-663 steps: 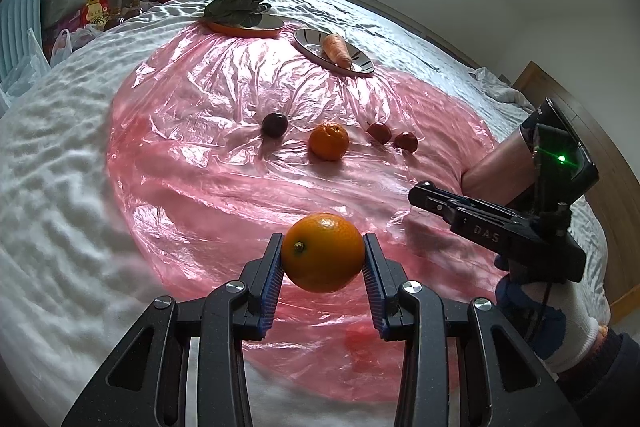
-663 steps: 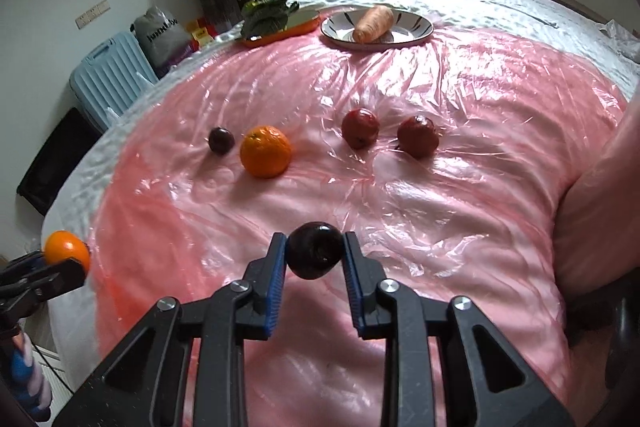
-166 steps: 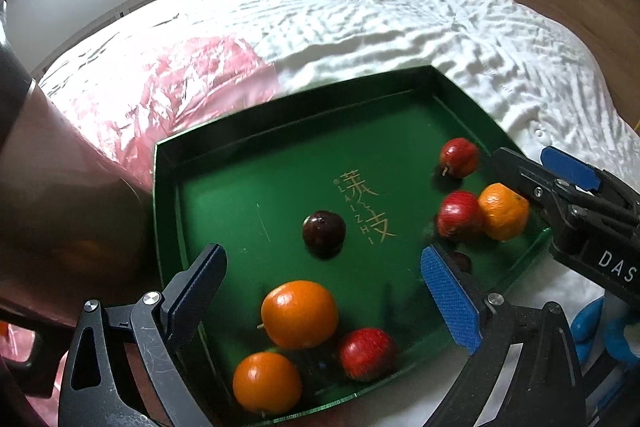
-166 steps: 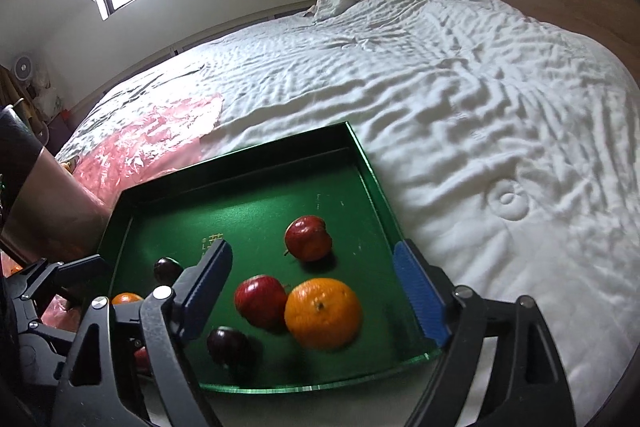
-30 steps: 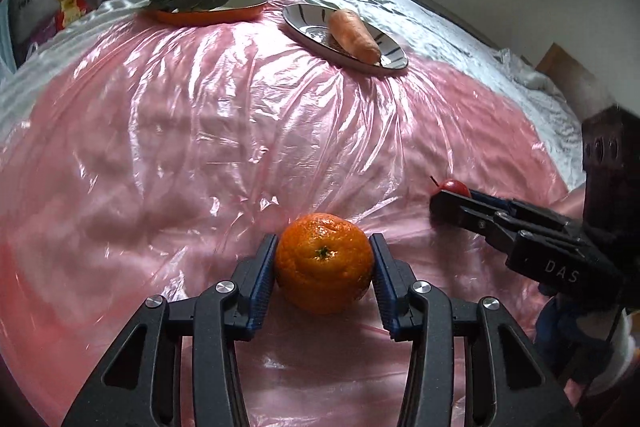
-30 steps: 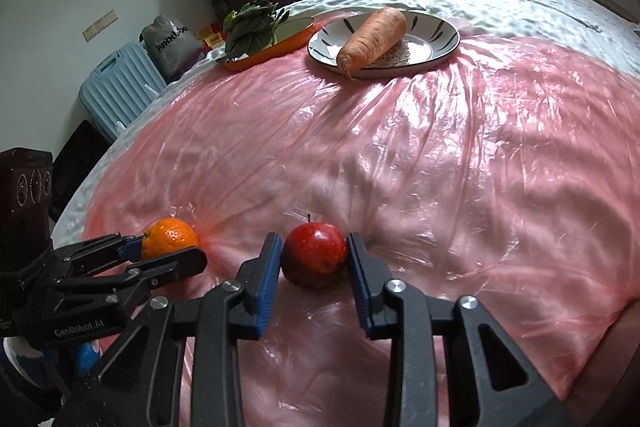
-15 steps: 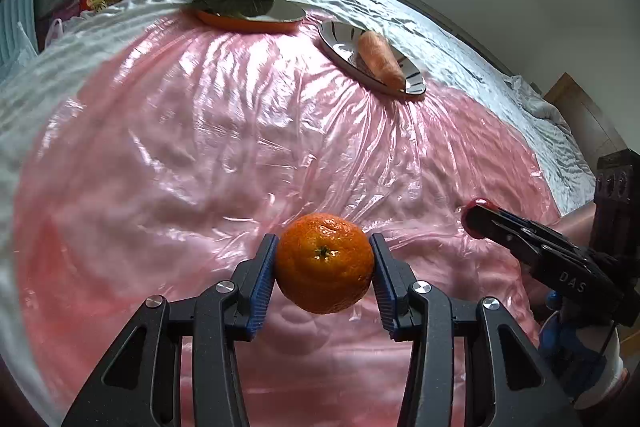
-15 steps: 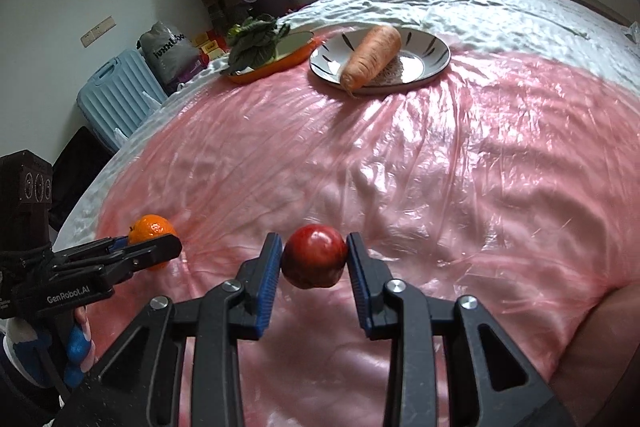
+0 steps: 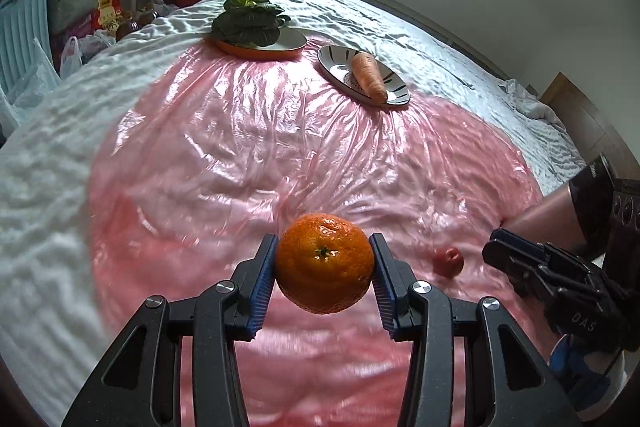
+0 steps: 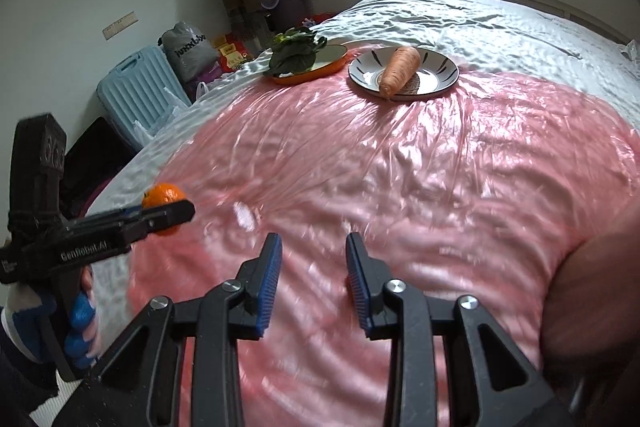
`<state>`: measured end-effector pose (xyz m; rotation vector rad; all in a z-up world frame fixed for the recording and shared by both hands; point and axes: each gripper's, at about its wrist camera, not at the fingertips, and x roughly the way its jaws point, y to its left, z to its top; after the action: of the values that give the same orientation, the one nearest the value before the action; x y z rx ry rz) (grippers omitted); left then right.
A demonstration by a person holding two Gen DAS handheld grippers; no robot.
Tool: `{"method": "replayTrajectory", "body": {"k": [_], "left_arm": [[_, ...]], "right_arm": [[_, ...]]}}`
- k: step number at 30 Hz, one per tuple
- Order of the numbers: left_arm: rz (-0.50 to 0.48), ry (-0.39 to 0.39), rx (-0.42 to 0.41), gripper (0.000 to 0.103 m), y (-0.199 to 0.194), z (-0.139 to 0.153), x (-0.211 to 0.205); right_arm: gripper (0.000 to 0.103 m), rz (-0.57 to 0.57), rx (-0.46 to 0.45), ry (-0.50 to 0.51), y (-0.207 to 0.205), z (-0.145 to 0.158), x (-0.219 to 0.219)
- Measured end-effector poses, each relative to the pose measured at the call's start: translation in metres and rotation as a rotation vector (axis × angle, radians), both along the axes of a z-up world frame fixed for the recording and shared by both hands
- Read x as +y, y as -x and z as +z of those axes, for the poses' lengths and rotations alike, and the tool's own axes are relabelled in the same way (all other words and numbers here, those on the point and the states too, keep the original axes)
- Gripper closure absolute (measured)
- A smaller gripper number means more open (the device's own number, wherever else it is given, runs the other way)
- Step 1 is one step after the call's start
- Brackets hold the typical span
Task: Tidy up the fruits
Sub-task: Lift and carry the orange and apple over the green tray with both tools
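My left gripper (image 9: 324,279) is shut on an orange (image 9: 323,262) and holds it above the pink plastic sheet (image 9: 240,147); it also shows at the left of the right wrist view (image 10: 172,217) with the orange (image 10: 162,195). My right gripper (image 10: 313,281) has its jaws apart with nothing between them; in the left wrist view it is at the right (image 9: 496,251). A red apple (image 9: 449,261) shows blurred over the pink sheet, just left of the right gripper's tips and clear of them.
At the far side of the bed, an orange plate with leafy greens (image 9: 250,23) and a striped plate with a carrot (image 9: 366,75). A blue suitcase (image 10: 140,91) and bags stand beside the bed. White quilt (image 9: 40,163) surrounds the sheet.
The red apple has left my right gripper's jaws, which are now apart and empty; the apple shows blurred by the gripper's tips. Both grippers have risen and pulled back; the left still holds the orange.
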<state>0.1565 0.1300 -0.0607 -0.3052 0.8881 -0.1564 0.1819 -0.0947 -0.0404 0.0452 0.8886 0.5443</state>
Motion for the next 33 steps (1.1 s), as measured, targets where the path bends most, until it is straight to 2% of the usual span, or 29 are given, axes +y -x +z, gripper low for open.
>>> {"method": "replayTrajectory", "body": {"k": [7, 11, 21, 33], "left_arm": [[-0.002, 0.002, -0.018, 0.063, 0.021, 0.008, 0.007], [0.0, 0.001, -0.02, 0.063, 0.017, 0.005, 0.012], [0.003, 0.021, 0.01, 0.063, 0.01, -0.018, 0.018], [0.003, 0.02, 0.011, 0.063, 0.012, -0.017, 0.018]], "right_arm": [[0.014, -0.033, 0.012, 0.069, 0.005, -0.017, -0.002], [0.014, -0.027, 0.004, 0.118, 0.003, -0.031, 0.002], [0.014, -0.041, -0.005, 0.165, -0.012, -0.056, -0.001], [0.016, -0.039, 0.032, 0.212, -0.028, -0.068, 0.005]]}}
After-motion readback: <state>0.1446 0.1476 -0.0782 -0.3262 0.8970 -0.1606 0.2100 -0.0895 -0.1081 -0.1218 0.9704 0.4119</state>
